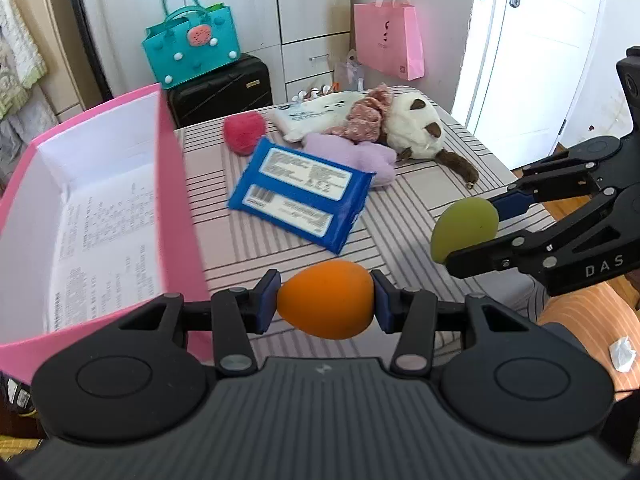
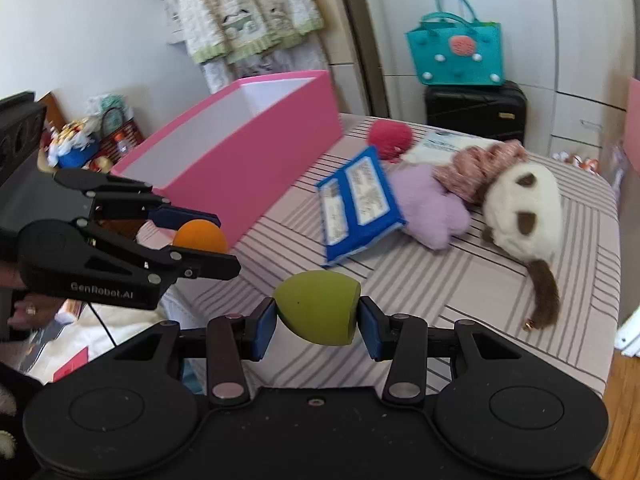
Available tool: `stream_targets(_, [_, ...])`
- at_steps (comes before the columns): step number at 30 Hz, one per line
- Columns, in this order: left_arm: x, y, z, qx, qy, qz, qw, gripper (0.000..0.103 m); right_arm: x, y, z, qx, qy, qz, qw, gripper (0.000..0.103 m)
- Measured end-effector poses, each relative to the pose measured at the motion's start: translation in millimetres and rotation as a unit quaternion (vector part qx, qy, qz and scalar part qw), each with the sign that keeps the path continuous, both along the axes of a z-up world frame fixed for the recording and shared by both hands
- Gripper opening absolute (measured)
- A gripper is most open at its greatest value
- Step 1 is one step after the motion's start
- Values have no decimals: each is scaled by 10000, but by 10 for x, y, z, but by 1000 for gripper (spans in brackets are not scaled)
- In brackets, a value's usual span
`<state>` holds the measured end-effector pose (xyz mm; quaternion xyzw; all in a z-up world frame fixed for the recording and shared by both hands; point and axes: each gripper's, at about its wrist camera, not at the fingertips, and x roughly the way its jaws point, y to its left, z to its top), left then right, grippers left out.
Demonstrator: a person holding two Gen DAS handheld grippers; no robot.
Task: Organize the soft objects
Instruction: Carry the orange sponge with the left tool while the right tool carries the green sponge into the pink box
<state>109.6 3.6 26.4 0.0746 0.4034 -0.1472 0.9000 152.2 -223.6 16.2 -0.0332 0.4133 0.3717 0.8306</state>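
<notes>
My left gripper (image 1: 326, 300) is shut on an orange egg-shaped sponge (image 1: 326, 300), held above the table's front edge beside the pink box (image 1: 172, 168). It also shows in the right wrist view (image 2: 200, 236). My right gripper (image 2: 318, 312) is shut on a green egg-shaped sponge (image 2: 318, 308), also seen in the left wrist view (image 1: 464, 226). On the striped table (image 2: 440, 280) lie a blue wipes pack (image 1: 300, 192), a red plush heart (image 1: 244, 132), a lilac plush (image 1: 360, 156), a white wipes pack (image 1: 316, 114) and a white-brown plush cat (image 1: 416, 128) with a pink scarf.
The pink box (image 2: 248, 148) stands open at the table's left side, white inside. Behind the table stand a black suitcase (image 1: 224, 92) with a teal bag (image 1: 192, 46) on top, a hanging pink paper bag (image 1: 390, 40) and a white door (image 1: 532, 52).
</notes>
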Motion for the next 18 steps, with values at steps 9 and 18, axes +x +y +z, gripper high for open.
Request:
stream_targets(9, [-149, 362, 258, 149, -87, 7, 9999, 47, -86, 265, 271, -69, -66, 354, 9993, 50])
stream_targets(18, [-112, 824, 512, -122, -717, 442, 9964, 47, 39, 438, 629, 34, -661, 454, 9968, 50])
